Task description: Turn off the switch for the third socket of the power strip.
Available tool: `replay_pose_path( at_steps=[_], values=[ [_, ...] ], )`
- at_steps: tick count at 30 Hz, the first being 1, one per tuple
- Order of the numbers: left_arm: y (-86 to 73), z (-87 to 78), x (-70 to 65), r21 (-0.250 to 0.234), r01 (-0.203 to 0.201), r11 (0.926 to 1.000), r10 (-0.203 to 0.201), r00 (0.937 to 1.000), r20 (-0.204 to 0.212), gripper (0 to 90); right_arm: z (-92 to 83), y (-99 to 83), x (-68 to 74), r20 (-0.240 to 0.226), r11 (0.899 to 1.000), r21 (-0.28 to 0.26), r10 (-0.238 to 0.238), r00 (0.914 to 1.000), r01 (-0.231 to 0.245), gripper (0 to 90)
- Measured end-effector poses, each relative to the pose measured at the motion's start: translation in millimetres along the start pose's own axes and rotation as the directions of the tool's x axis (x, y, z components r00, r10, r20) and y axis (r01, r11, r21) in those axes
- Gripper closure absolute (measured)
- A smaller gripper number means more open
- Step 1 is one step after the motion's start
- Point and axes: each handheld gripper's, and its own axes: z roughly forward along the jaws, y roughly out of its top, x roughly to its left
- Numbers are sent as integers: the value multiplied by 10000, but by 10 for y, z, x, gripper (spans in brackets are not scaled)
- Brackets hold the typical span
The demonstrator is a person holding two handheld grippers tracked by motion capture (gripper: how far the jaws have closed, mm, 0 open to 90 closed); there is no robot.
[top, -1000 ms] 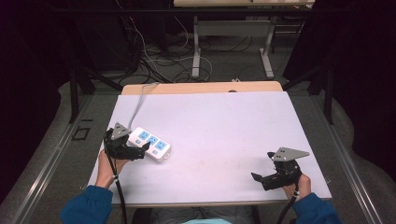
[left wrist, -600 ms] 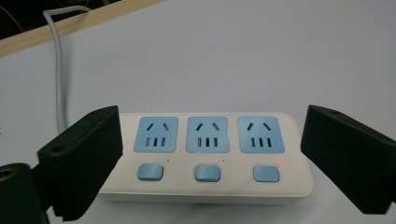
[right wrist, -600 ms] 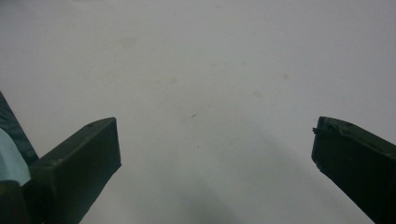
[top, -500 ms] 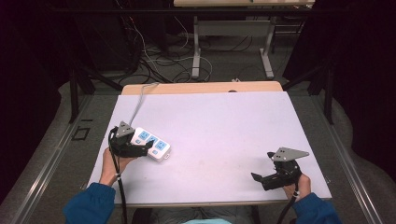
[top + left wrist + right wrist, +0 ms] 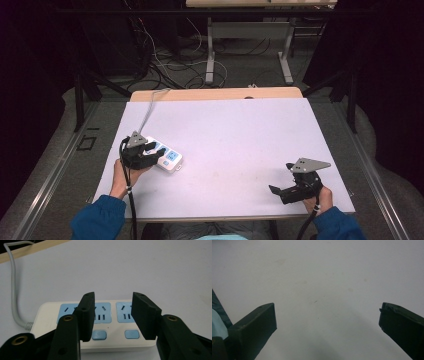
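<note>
- The left gripper (image 5: 148, 152) is at the lower left of the high view, held by the person's left hand (image 5: 121, 173), whose blue sleeve (image 5: 97, 218) comes in from the bottom edge.
- It lies low over the near end of the power strip (image 5: 163, 155) and points toward the right of the frame.
- Its fingers (image 5: 86, 312) have just been closing. In the left gripper view they stand half spread above the top face of the strip; whether they touch it I cannot tell, and they do not pinch it.
- The right gripper (image 5: 280, 192) is at the lower right of the high view, near the front edge of the desk (image 5: 240, 135), and it points to the left.
- Its fingers (image 5: 259, 322) are spread wide, with bare surface between them.
- The power strip is white, with light blue socket panels and small blue buttons (image 5: 131, 334) under them.
- It lies flat on the left part of the desk, a little turned, well apart from the right gripper.
- Its grey cable (image 5: 148, 111) runs from its far end toward the upper left and goes over the back edge.
- The desk has a pale lilac top and a wooden strip (image 5: 215, 93) along the far side.
- Behind it, the room is dark, with a grey floor (image 5: 240, 65), loose cables and the metal legs of another table (image 5: 210, 55).
</note>
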Motion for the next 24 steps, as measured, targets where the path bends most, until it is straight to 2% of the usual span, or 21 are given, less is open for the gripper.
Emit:
replay_pose_path(
  at_steps=[6,17,24],
  values=[
    [-14,20,-10,97,-174,9998,171,9996,219,656,2,-1,1,46,10000,-48,-4,10000,5,9],
    [-41,58,-22,123,-117,9999,109,9980,630,855,11,-1,-3,25,10000,8,-50,10000,50,11],
    [-54,83,-25,212,-194,9996,178,9970,748,899,11,-1,2,37,10000,-16,-57,10000,57,12]
  ],
)
